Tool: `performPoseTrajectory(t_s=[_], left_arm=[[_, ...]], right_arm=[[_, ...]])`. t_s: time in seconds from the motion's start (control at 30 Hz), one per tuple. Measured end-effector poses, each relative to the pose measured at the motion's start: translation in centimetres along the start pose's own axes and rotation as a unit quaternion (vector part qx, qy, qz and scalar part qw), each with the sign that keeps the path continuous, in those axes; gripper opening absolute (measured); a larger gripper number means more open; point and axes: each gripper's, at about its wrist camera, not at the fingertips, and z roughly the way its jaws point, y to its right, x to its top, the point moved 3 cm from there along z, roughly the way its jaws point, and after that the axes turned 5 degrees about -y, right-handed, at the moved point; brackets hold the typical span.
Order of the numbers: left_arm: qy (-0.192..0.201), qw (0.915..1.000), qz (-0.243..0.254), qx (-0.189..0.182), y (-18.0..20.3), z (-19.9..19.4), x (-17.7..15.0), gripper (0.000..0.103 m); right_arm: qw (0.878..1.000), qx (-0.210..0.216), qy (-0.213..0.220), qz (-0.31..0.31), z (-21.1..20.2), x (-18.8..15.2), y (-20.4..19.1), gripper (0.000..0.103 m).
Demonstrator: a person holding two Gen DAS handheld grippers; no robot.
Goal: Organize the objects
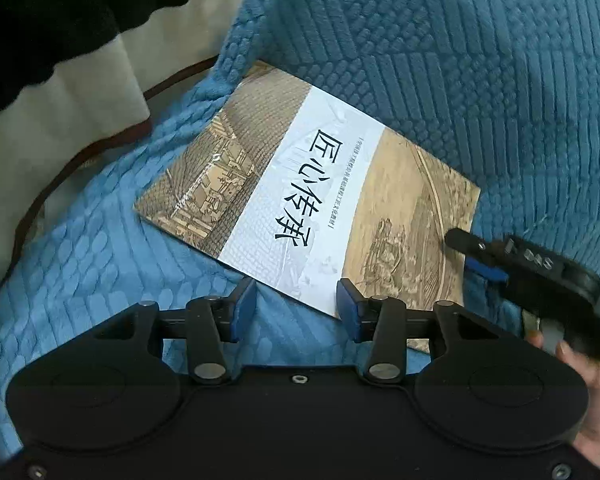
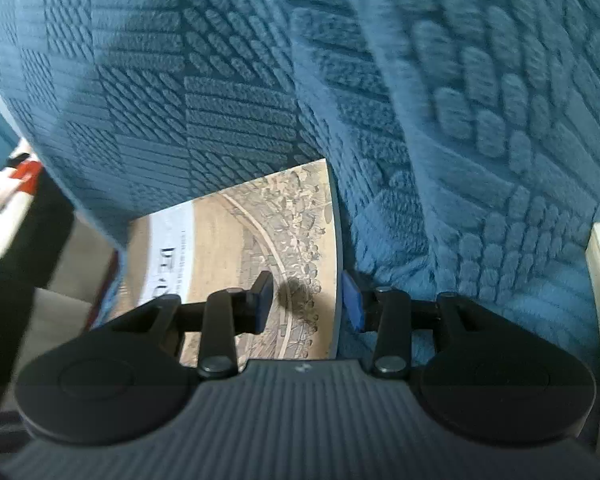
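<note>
Two grippers close in on a booklet [image 1: 300, 196] lying flat on a blue textured sofa cover [image 1: 100, 264].

The left gripper [image 1: 296, 304] stands parted at the booklet's near edge, pinching nothing; the right gripper [image 2: 306, 300] straddles its side edge, one pad over the cover, unclamped. The title band, running with the long axis, points toward the cushion [image 1: 460, 60]. A thin pinch on soft fabric could slip or crease a corner.

A home sitting room: a sofa under a blue quilted cover [image 1: 440, 60], cream upholstery [image 1: 80, 120] beside it.
</note>
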Motion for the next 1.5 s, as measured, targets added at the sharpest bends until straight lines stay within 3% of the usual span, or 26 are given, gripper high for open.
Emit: performPoseTrajectory(t_s=[0.13, 0.3, 0.4, 0.6, 0.7, 0.83, 0.93, 1.03, 1.1, 1.13, 1.23, 1.33, 1.5], left_arm=[[0.001, 0.9999, -0.014, -0.004, -0.3, 0.1, 0.1, 0.039], [0.006, 0.9994, -0.034, -0.003, -0.6, 0.2, -0.1, 0.039], [0.013, 0.9983, -0.057, -0.003, -1.2, 0.1, -0.2, 0.040], [0.019, 0.9957, -0.091, -0.005, -2.6, -0.3, 0.4, 0.040], [0.017, 0.9954, -0.094, -0.006, -2.9, -0.5, 0.5, 0.040], [0.017, 0.9951, -0.097, -0.008, -3.1, -0.5, 0.4, 0.040], [0.017, 0.9952, -0.096, -0.007, -3.0, -0.5, 0.2, 0.040], [0.015, 0.9956, -0.092, -0.008, -2.9, -0.6, 0.1, 0.040], [0.011, 0.9947, -0.101, -0.016, -3.2, -0.6, 0.2, 0.040], [0.009, 0.9938, -0.109, -0.023, -3.4, -0.7, 0.2, 0.040], [-0.007, 0.9890, -0.138, -0.053, -4.2, -0.7, 0.2, 0.042], [-0.025, 0.9788, -0.180, -0.094, -5.0, -0.7, 0.0, 0.044], [-0.043, 0.9493, -0.253, -0.182, -5.9, -1.5, -1.4, 0.050]], right_arm=[[0.997, 0.065, -0.002, 0.028, -1.6, 0.3, 1.3, 0.042], [0.985, 0.163, -0.008, 0.055, -3.6, 0.6, 3.1, 0.042], [0.983, 0.179, -0.025, 0.020, -4.2, 0.6, 3.0, 0.042], [0.975, 0.201, -0.086, 0.026, -3.6, 0.6, 3.8, 0.042], [0.966, 0.239, -0.094, 0.035, -4.0, 0.5, 3.6, 0.042], [0.946, 0.316, -0.073, 0.013, -4.9, 0.6, 2.1, 0.042], [0.954, 0.293, -0.065, 0.007, -4.7, 1.0, 0.7, 0.042], [0.968, 0.235, -0.083, 0.005, -3.2, 0.8, 0.6, 0.040], [0.975, 0.200, -0.089, 0.020, -2.4, 0.5, 1.2, 0.031], [0.977, 0.193, -0.090, 0.031, -2.5, 0.6, 1.6, 0.021], [0.976, 0.197, -0.082, 0.051, -3.4, 0.9, 2.2, 0.015], [0.975, 0.206, -0.072, 0.051, -4.7, 1.1, 1.0, 0.011], [0.979, 0.189, -0.059, 0.050, -7.2, 0.9, -0.9, 0.010]])
